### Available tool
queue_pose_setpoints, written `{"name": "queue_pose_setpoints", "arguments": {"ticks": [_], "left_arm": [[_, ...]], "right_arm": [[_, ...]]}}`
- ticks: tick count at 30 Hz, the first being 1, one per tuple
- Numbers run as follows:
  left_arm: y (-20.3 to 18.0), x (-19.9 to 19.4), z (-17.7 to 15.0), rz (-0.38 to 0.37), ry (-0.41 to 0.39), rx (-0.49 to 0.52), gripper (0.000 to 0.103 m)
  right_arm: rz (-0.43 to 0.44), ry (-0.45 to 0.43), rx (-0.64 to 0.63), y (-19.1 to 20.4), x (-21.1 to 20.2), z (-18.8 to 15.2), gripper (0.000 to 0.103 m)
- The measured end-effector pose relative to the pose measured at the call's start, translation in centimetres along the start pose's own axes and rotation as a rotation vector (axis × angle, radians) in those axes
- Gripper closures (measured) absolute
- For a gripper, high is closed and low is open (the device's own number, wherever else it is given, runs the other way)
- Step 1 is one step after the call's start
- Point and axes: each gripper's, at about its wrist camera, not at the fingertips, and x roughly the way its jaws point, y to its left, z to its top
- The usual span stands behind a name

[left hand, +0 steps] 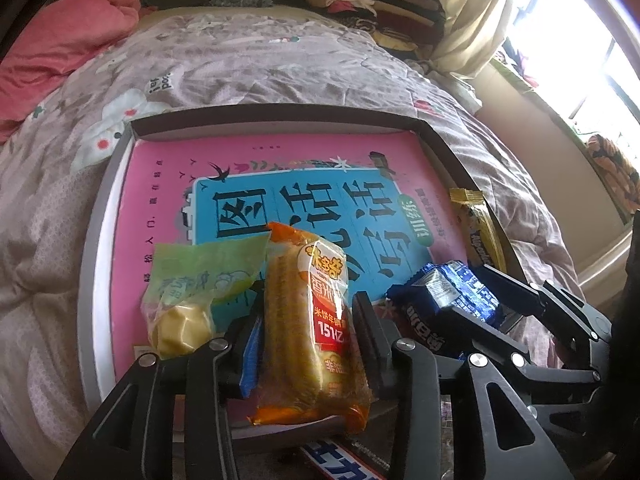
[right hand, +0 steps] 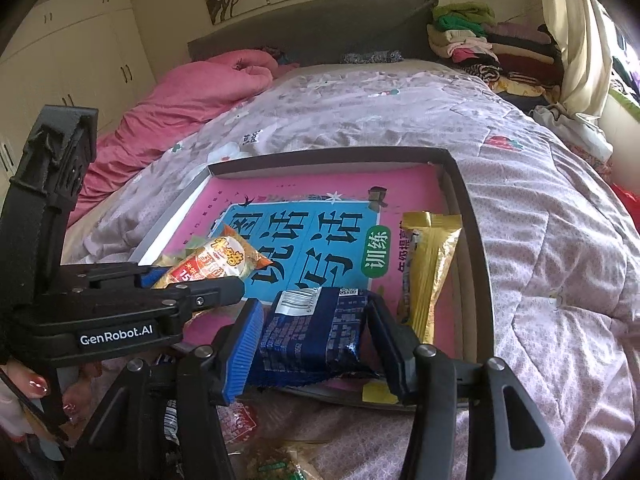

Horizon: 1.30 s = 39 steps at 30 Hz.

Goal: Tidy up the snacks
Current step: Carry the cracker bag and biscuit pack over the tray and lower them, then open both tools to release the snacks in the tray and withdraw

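Note:
A shallow dark tray (left hand: pixel 280 114) lies on the bed with a pink book (left hand: pixel 160 184) flat inside it. An orange rice-cracker packet (left hand: pixel 308 320) rests across the tray's front edge, between the jaws of my left gripper (left hand: pixel 307 312), which stand open around its unsqueezed wrapper. Left of it lies a green-wrapped yellow pastry (left hand: pixel 188 300). My right gripper (right hand: pixel 314 304) is shut on a dark blue snack packet (right hand: pixel 312 332) over the tray's front right part. A gold bar (right hand: pixel 428 264) lies along the tray's right side.
Loose snacks lie on the quilt in front of the tray: a blue-and-white bar (left hand: pixel 340 460), a red packet (right hand: pixel 240 420) and a green one (right hand: pixel 280 468). A hand with red nails (right hand: pixel 32 384) holds the left gripper. Pink bedding (right hand: pixel 180 96) and folded clothes (right hand: pixel 480 40) lie beyond.

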Motion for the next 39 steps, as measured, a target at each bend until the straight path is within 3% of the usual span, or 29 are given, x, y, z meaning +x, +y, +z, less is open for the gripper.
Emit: {"name": "queue_pose_setpoints", "arguments": {"ticks": [6,11,24,34,37,39], "left_arm": [[0.6,-0.6,0.0,0.0,-0.017,-0.007,0.058],[0.9,-0.4,0.3,0.015,-0.02,-0.01,0.058],[0.1,-0.5,1.1,0.011,-0.049,0.015,0.057],[0.2,-3.1,1.3,0.009,-0.091,-0.004,0.045],[0.5,-4.3,1.2,0.01,-0.107,-0.021,0.033],[0.6,-4.9,1.0,0.007,-0.118,-0.031,0.033]], "right_arm": [[-0.015,-0.002,-0.04,0.4,-0.3,-0.4,0.049],[-0.095,-0.007,-0.106,0.9,0.4,-0.4,0.049],[-0.085,-0.054,-0.054,-0.1,-0.6,0.2,0.048],[-0.041,-0.104,0.002,-0.8,-2.0,0.8,0.043],[-0.028,-0.121,0.018,-0.9,-2.6,0.9,0.042],[-0.018,-0.133,0.027,-1.0,-3.0,0.9,0.04]]}}
